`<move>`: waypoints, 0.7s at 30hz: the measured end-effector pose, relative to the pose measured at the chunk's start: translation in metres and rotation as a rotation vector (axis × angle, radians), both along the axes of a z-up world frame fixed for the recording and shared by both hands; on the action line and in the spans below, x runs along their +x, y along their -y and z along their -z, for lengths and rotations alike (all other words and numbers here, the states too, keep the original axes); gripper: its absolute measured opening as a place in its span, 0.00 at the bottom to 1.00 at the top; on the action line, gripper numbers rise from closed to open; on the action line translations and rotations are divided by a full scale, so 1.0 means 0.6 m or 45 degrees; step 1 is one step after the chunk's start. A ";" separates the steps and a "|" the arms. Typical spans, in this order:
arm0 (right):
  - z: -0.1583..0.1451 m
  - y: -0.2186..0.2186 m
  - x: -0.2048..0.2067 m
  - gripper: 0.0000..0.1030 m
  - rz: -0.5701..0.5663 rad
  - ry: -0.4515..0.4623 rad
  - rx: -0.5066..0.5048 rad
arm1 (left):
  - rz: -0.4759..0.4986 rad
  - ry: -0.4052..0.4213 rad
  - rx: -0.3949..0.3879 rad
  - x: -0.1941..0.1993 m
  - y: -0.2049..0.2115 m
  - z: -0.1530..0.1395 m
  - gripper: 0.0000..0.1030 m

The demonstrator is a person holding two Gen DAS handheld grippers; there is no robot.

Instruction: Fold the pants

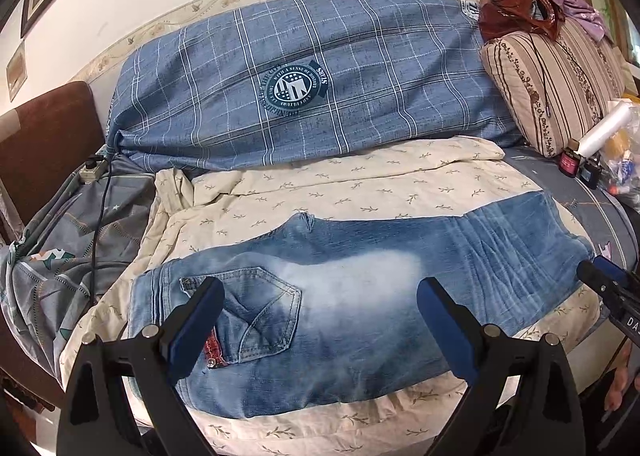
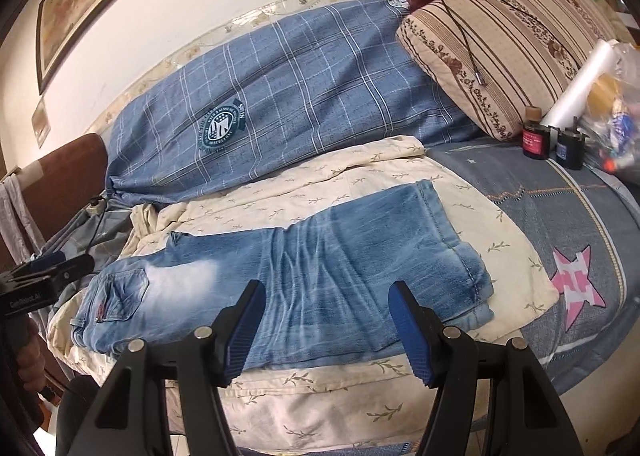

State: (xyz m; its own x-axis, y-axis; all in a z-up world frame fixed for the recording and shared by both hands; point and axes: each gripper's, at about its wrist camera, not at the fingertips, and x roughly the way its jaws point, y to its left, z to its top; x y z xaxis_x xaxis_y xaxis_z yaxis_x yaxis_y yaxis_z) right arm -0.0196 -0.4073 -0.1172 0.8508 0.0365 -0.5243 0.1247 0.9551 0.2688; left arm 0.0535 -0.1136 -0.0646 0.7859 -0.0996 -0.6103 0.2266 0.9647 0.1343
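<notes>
Faded blue jeans [image 1: 360, 296] lie flat on a cream leaf-print sheet [image 1: 320, 192], legs laid one on the other, waist and back pocket to the left, hems to the right. They also show in the right wrist view [image 2: 320, 280]. My left gripper [image 1: 320, 296] is open and empty, hovering over the seat and thigh near the back pocket [image 1: 256, 312]. My right gripper [image 2: 324, 304] is open and empty over the lower legs, near the front edge. The right gripper also shows at the right edge of the left wrist view [image 1: 600, 276].
A blue plaid bundle [image 1: 312, 80] lies along the wall behind. A striped pillow [image 1: 552, 88] with a brown bag [image 1: 516, 4] sits back right. Small bottles [image 2: 552, 144] and a plastic roll [image 2: 580, 84] stand on the right. A cable and plug [image 1: 94, 172] lie at left.
</notes>
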 end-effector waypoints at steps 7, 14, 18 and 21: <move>-0.001 0.002 0.002 0.65 0.004 0.004 0.009 | 0.015 -0.007 0.007 -0.002 0.005 0.002 0.94; -0.006 -0.005 0.000 0.65 -0.020 0.026 0.003 | 0.019 0.001 0.013 -0.006 0.007 0.000 0.94; -0.008 -0.009 -0.003 0.65 -0.027 0.033 -0.007 | 0.020 0.001 0.021 -0.007 0.008 0.000 0.94; -0.008 -0.007 -0.004 0.65 -0.027 0.038 -0.001 | 0.019 0.006 0.018 -0.008 0.007 -0.001 0.94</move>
State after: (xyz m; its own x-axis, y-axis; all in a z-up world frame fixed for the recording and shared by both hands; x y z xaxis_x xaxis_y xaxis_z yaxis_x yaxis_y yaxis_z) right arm -0.0221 -0.4028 -0.1121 0.8653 0.0544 -0.4984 0.0961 0.9577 0.2713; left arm 0.0485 -0.1181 -0.0640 0.7874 -0.1029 -0.6078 0.2402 0.9592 0.1489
